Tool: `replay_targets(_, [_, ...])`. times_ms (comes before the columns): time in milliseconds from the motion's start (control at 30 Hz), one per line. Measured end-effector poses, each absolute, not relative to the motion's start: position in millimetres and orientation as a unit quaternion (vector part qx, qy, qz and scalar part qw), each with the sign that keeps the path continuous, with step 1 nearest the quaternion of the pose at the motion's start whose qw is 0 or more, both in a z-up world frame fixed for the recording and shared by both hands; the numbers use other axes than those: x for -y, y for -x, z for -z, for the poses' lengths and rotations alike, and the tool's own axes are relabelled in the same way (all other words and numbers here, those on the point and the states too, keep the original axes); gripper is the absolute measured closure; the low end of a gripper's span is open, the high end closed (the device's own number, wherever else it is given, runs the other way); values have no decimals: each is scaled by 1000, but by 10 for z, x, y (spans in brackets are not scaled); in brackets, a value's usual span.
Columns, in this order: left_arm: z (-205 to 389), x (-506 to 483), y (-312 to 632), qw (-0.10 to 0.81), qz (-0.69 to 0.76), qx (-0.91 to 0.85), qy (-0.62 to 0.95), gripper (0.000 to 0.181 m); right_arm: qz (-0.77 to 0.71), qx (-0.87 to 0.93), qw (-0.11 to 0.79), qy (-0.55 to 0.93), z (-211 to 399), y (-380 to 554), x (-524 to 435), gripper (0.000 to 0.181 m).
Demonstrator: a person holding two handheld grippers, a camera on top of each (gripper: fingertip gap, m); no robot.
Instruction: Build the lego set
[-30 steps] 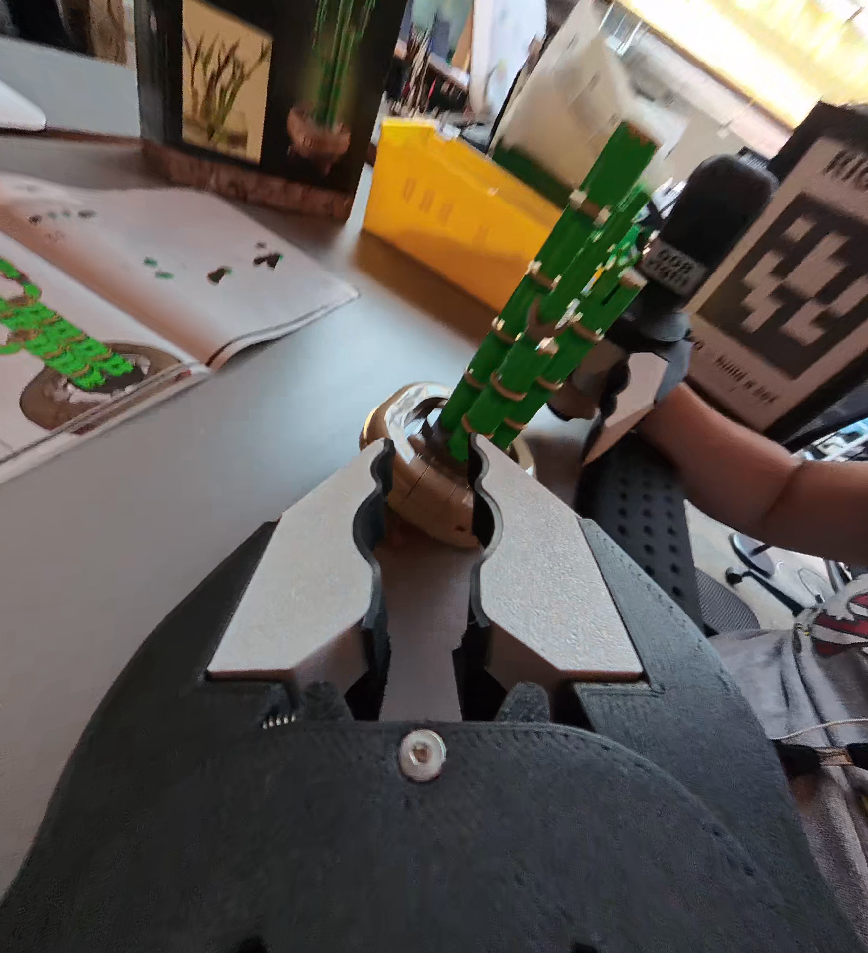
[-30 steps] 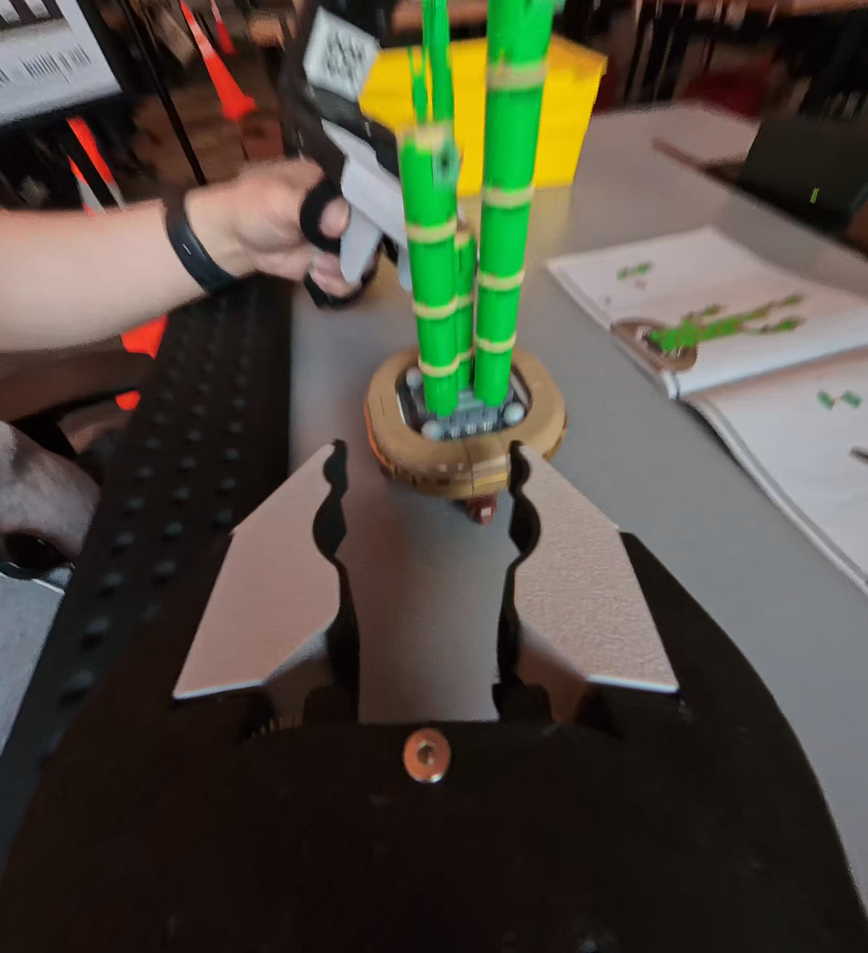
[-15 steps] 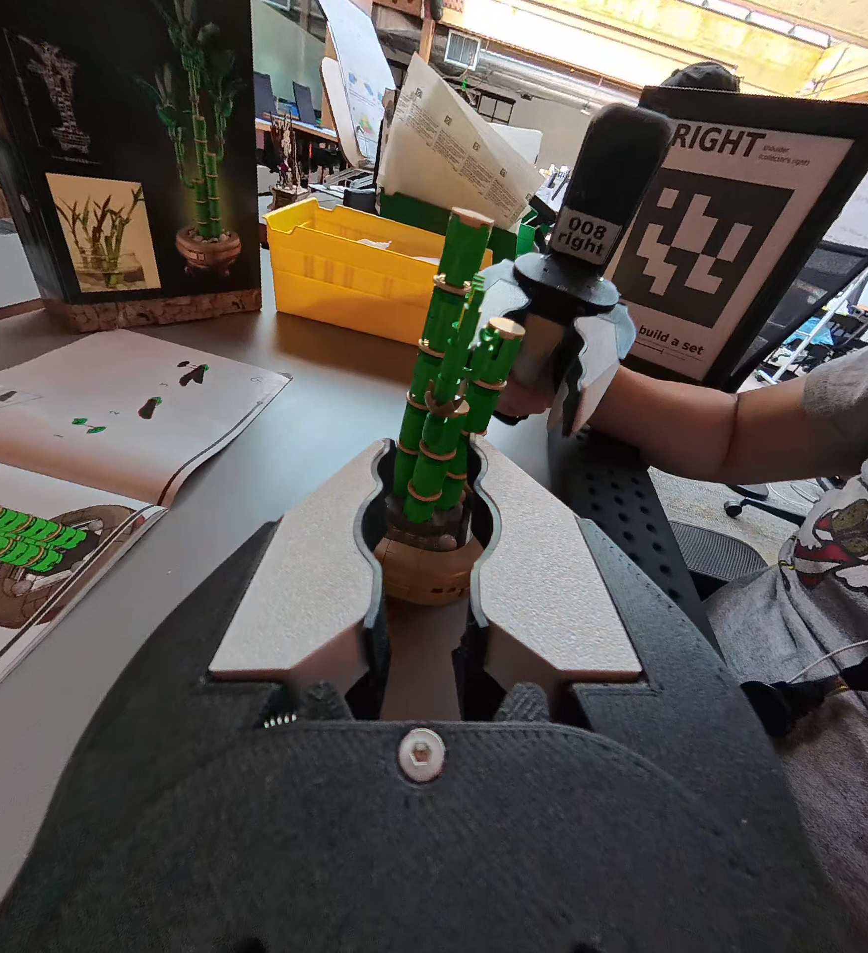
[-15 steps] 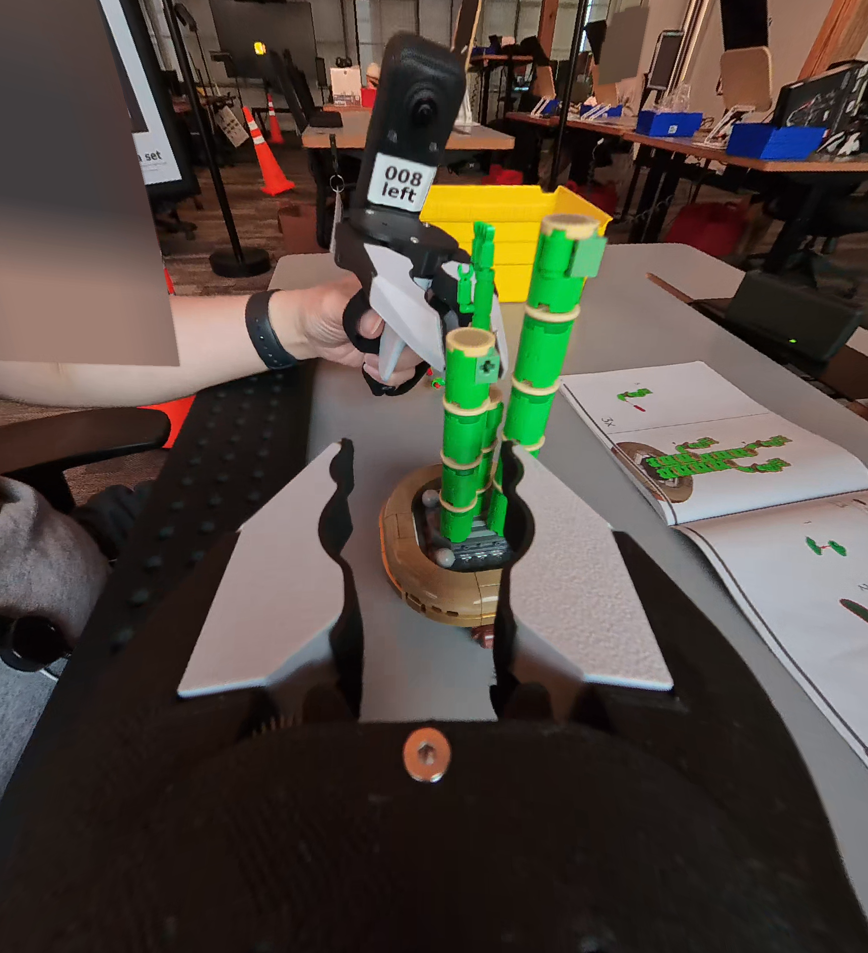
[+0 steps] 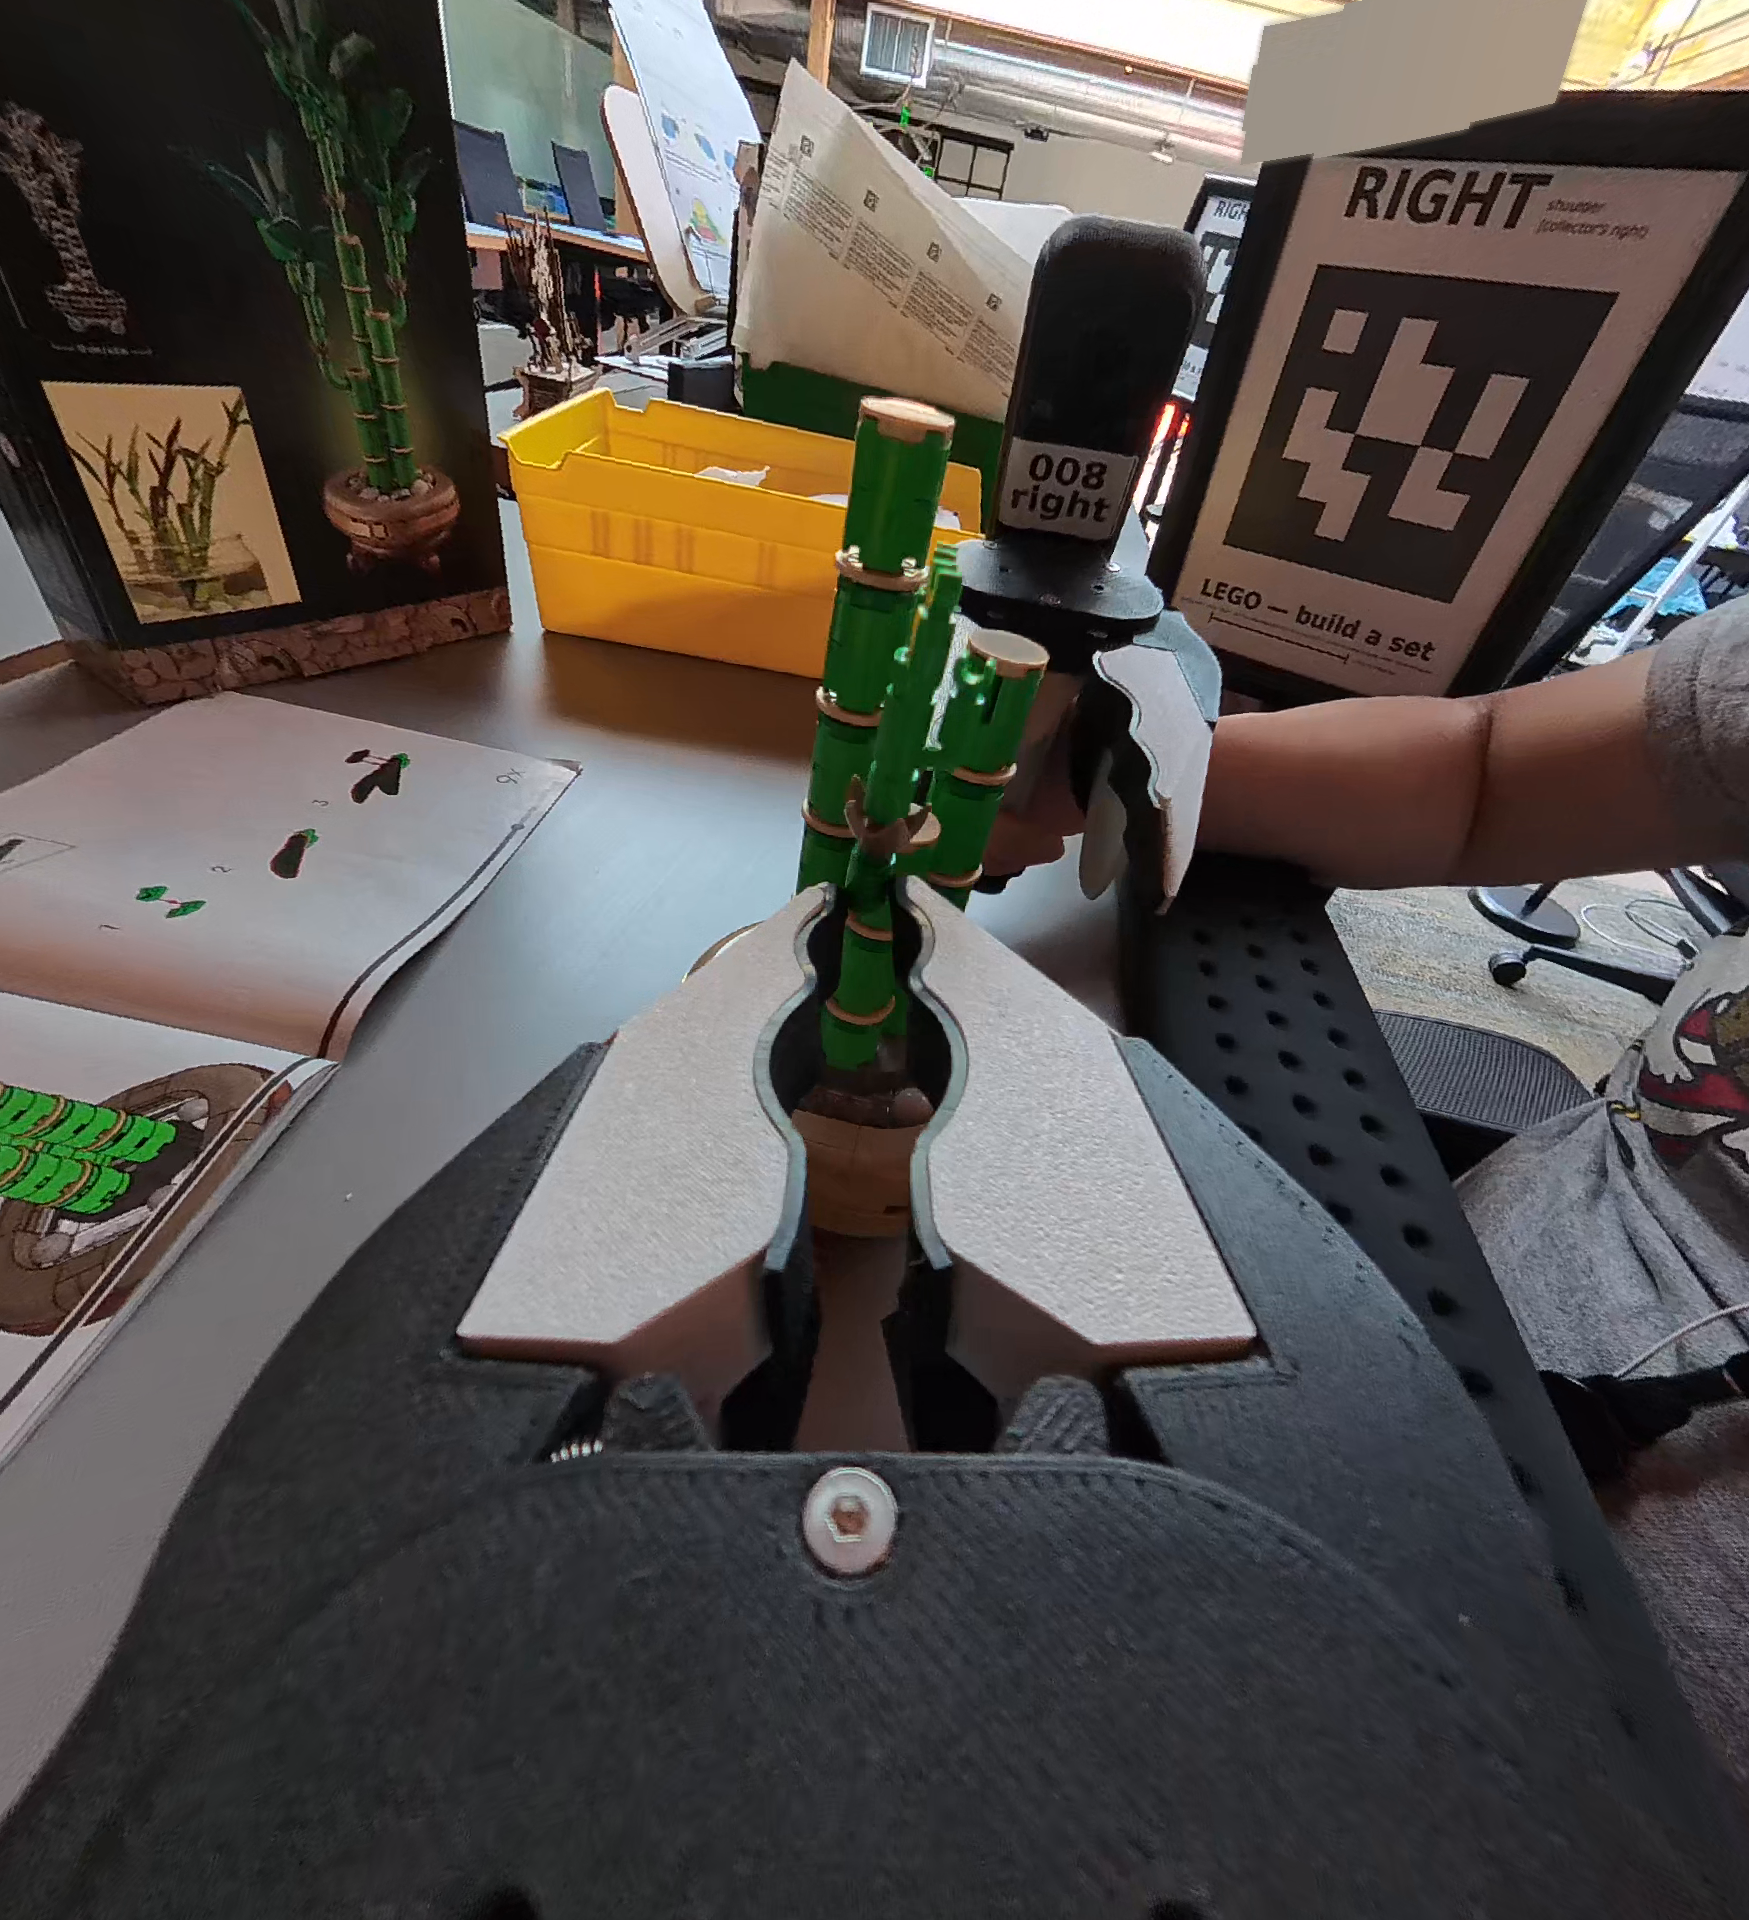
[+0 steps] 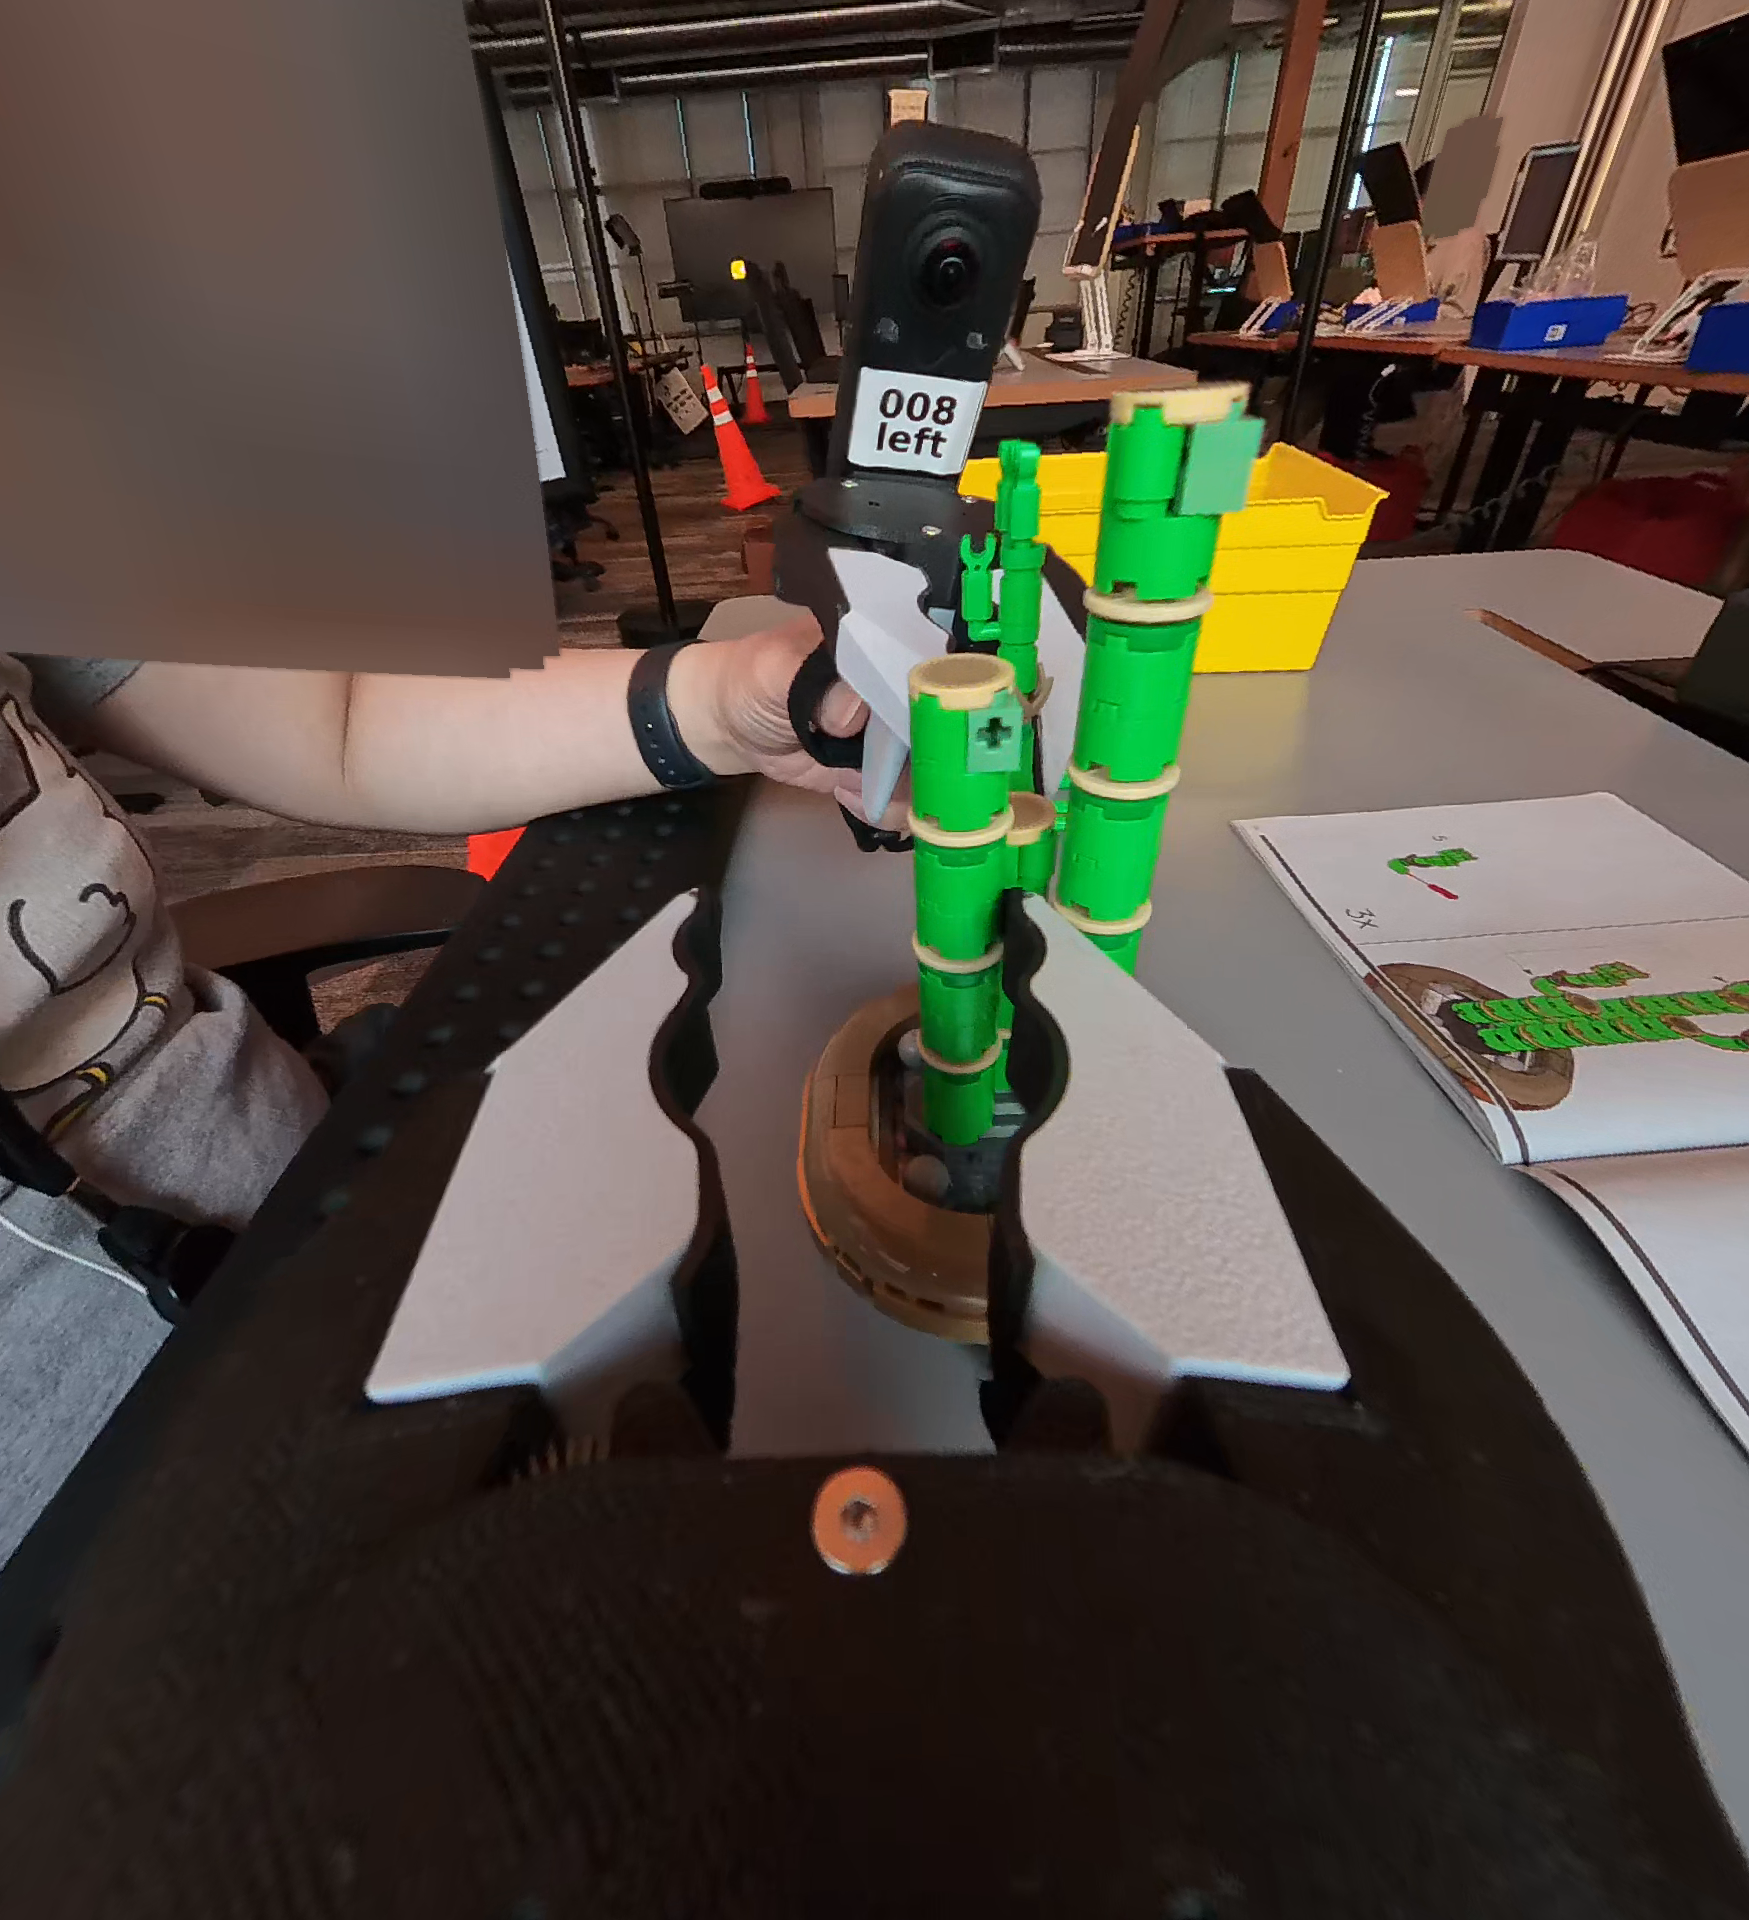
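Lego bamboo model (image 5: 885,790): three green stalks in tan round pot (image 6: 880,1236), upright on grey bench (image 6: 1369,727) | left tool (image 5: 862,914): clenched on pot and stalk base | right tool (image 6: 854,909): spread apart, pot between its fingers, contact unclear | instruction booklet (image 6: 1576,1039), yellow bin (image 5: 683,540), set box (image 5: 205,332) nearby.

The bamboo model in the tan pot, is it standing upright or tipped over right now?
Upright. The bamboo model's green stalks rise vertically from the tan pot, whose base sits flat on the grey table in the right wrist view.
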State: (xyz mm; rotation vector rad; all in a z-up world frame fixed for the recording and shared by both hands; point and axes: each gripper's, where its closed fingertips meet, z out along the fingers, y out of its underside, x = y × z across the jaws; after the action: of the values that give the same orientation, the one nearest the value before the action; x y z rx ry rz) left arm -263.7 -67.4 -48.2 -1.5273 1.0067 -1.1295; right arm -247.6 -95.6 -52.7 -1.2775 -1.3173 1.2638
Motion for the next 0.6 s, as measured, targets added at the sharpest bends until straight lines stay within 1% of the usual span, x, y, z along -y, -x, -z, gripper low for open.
replay_targets(200, [473,673,2643,478,468,-408,622,174,-466,536,481,514,556,2500,947,127])
replay_targets(267, [446,673,2641,480,474,-402,619,171,-458,532,489,517,557,2509,948,126])
replay_targets(433, [454,656,2640,488,465,-406,617,174,-460,525,493,518,558,2515,970,122])
replay_targets(600, [459,649,2641,490,456,-412,619,175,-464,523,493,517,544,2517,959,125])
